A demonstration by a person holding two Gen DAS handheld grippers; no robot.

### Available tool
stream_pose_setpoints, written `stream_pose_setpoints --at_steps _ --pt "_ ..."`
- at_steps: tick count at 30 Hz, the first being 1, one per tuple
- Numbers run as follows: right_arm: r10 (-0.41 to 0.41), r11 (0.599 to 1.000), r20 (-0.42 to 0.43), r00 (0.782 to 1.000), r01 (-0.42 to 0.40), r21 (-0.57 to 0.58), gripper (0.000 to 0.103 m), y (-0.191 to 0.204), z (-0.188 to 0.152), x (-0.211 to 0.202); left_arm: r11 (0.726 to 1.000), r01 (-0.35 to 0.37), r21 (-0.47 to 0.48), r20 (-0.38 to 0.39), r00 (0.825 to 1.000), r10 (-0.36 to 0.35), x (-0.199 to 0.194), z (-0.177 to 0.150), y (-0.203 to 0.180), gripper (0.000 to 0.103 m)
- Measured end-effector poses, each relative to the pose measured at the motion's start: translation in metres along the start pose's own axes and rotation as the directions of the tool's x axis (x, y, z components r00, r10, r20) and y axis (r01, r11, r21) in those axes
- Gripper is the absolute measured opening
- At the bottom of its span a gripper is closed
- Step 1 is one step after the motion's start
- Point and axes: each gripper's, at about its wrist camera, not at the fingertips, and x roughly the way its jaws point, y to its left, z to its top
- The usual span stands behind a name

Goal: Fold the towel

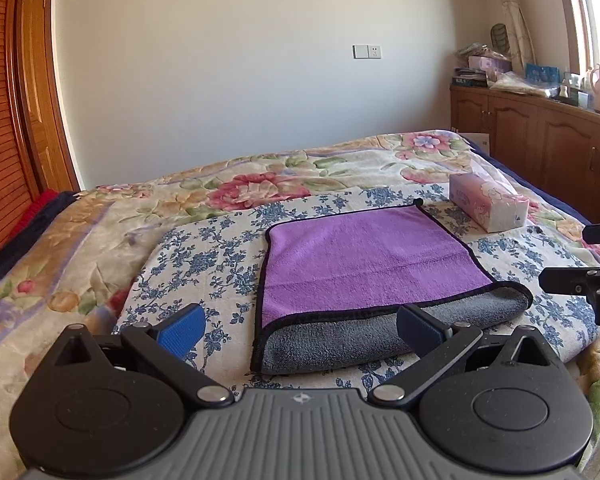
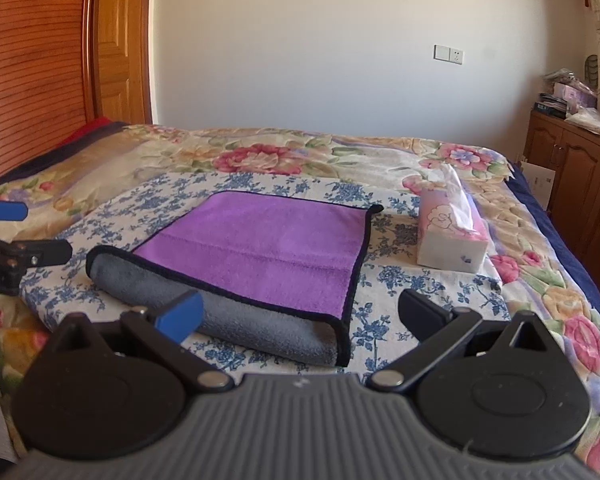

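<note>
Towel (image 1: 364, 256), folded, on bed (image 1: 100, 240), 12 o'clock of left gripper (image 1: 300, 330) and right gripper (image 2: 300, 316); jaws wide, empty.

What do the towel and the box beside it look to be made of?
Towel: seemingly plush microfibre, fuzzy matte nap, purple face, grey reverse, black stitched edging. Tissue box: probably a soft plastic-wrapped pack, slightly glossy print, white tissue poking out on top.

Cabinet-top clutter (image 1: 540, 76) indistinct
</note>
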Motion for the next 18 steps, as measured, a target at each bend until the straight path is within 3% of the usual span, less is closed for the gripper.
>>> stream_pose_setpoints --at_steps 7,18 --pt "0.006 1.0 -0.018 1.0 -0.006 -0.006 0.103 -0.004 0.003 0.014 1.0 0.005 0.007 -0.015 1.0 -0.005 0.015 0.001 0.003 0.102" --pt "0.029 1.0 -0.049 0.998 -0.028 0.014 0.103 -0.01 0.004 0.032 0.999 0.042 -0.011 -0.072 0.996 -0.043 0.042 0.001 0.01 0.088"
